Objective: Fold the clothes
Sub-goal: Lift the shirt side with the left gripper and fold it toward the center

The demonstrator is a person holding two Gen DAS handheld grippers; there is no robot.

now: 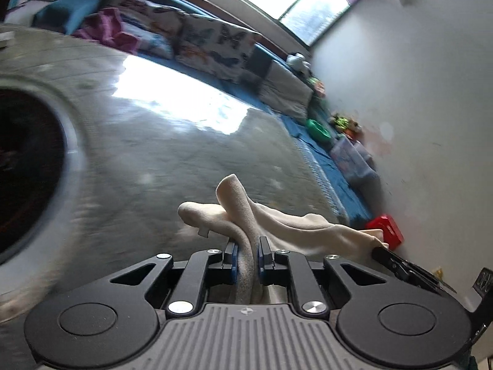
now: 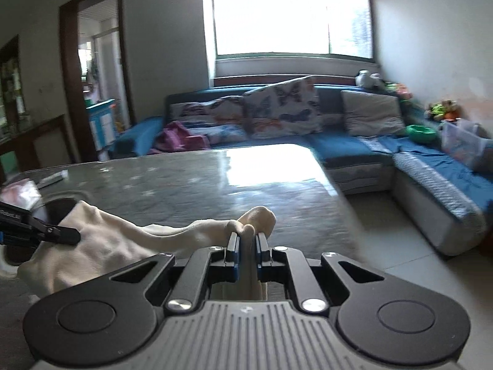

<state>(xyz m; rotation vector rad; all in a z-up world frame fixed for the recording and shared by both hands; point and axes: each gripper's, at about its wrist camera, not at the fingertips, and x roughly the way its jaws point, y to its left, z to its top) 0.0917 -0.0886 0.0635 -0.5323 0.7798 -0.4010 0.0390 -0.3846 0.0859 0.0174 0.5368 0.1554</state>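
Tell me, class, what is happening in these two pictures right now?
A person holds a gripper in each hand, and both are clamped on one cream garment. The left gripper pinches one bunched edge; the right gripper pinches another. The cloth hangs stretched between them above a glossy grey table. No fold has been laid down. A blue sofa stands behind.

The cream garment (image 1: 295, 225) is soft matt knit cloth, the table (image 2: 172, 185) glossy and reflective like polished stone, and the right gripper (image 2: 246, 246) matt black plastic with shiny metal screws.
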